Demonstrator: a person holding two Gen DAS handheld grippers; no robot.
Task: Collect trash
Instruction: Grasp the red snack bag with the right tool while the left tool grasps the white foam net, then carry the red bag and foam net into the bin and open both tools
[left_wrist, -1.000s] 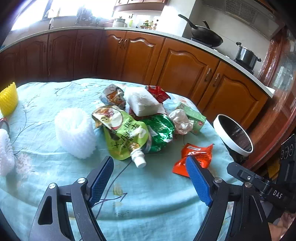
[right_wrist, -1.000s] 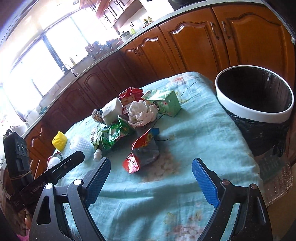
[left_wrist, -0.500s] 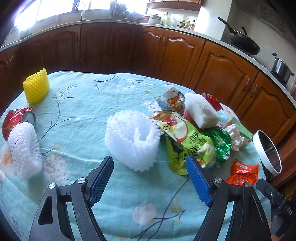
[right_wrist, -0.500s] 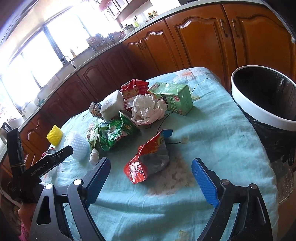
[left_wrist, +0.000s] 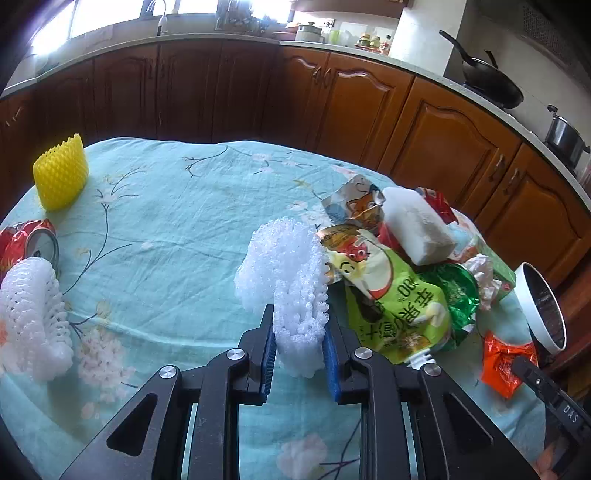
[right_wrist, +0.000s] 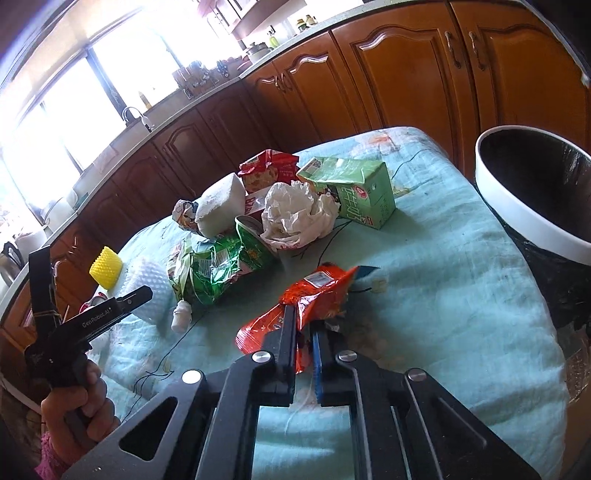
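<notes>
1. My left gripper (left_wrist: 298, 341) has just been closing; its blue pads now pinch the white foam net (left_wrist: 286, 273) at the lower centre of its frame.
2. My right gripper (right_wrist: 303, 341) has just been closing too, nearly flat, clamped on the orange wrapper (right_wrist: 314, 295) at the centre of its frame.
3. The rest of the trash pile (right_wrist: 258, 221) sits above the wrapper on the blue tablecloth (right_wrist: 443, 295).
4. The white-rimmed bin (right_wrist: 517, 206) stands at the right edge.
</notes>
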